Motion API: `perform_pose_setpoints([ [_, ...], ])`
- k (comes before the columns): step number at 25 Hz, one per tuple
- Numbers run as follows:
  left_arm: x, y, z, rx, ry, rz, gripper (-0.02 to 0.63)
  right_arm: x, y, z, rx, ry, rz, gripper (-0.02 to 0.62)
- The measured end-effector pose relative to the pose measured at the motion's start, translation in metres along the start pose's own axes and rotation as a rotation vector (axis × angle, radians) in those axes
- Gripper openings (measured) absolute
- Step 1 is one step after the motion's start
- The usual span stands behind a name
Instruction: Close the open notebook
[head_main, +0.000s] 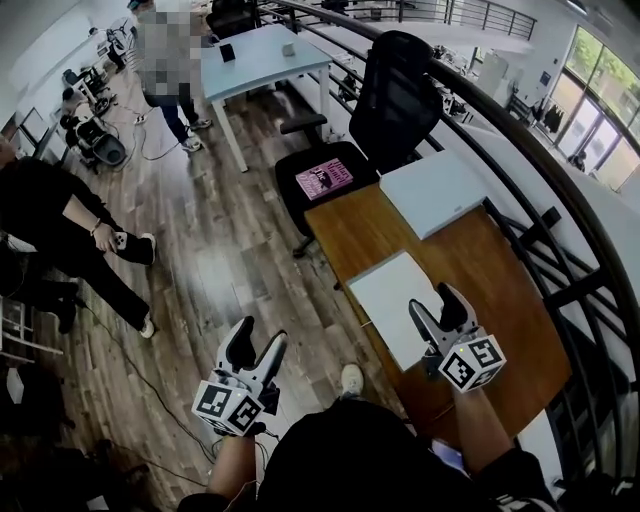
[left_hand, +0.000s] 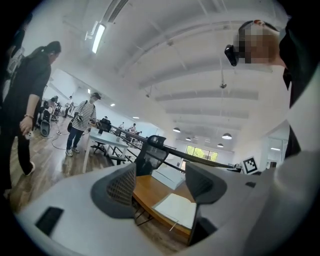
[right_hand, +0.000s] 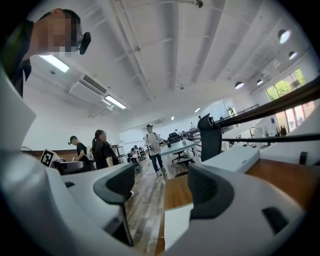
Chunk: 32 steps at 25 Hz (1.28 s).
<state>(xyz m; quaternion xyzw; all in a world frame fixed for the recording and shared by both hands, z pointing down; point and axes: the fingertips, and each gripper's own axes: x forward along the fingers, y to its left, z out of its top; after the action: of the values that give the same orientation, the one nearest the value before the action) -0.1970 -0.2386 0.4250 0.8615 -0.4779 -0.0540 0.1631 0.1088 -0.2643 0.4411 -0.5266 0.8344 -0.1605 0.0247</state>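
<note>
Head view: the white flat paper notebook (head_main: 400, 295) is lying right of centre on the brown wooden bench (head_main: 500, 270), pale face up, and nothing is gripping it. The right gripper (head_main: 438, 310) is hovering over its lower right corner, and the left gripper (head_main: 255, 345) is hanging at lower left of centre, off the bench and above the floor.

Left gripper view: the fingers (left_hand: 117, 192) are standing released with nothing between them. The notebook (left_hand: 175, 207) is showing through the gap, low in the frame and well apart.

Right gripper view: the fingers (right_hand: 210, 192) are also spread and empty, and a notebook corner (right_hand: 177, 225) is peeking in at the bottom.

I'm judging the job barely begun. The grab and the fold-over are both left to do.
</note>
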Motion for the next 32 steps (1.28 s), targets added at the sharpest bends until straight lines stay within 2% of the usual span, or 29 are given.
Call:
perform_pose_setpoints([
  [2, 0.016, 0.003, -0.002, -0.004, 0.01, -0.003, 0.313, 0.01, -0.02, -0.006, 0.031, 0.037, -0.017, 0.326],
  [9, 0.071, -0.004, -0.024, -0.004, 0.082, -0.039, 0.313, 0.024, -0.086, -0.044, 0.04, 0.166, -0.073, 0.341],
  [17, 0.105, -0.013, -0.064, -0.044, 0.168, -0.022, 0.313, 0.035, -0.146, -0.097, 0.093, 0.287, -0.138, 0.344],
  [24, 0.108, 0.003, -0.098, -0.057, 0.251, 0.011, 0.313, 0.05, -0.169, -0.152, 0.095, 0.434, -0.18, 0.356],
  [28, 0.115, 0.013, -0.107, -0.086, 0.263, 0.015, 0.313, 0.051, -0.177, -0.179, 0.035, 0.551, -0.224, 0.363],
  [32, 0.119, 0.012, -0.11, -0.074, 0.277, 0.0, 0.313, 0.055, -0.174, -0.194, 0.024, 0.618, -0.213, 0.379],
])
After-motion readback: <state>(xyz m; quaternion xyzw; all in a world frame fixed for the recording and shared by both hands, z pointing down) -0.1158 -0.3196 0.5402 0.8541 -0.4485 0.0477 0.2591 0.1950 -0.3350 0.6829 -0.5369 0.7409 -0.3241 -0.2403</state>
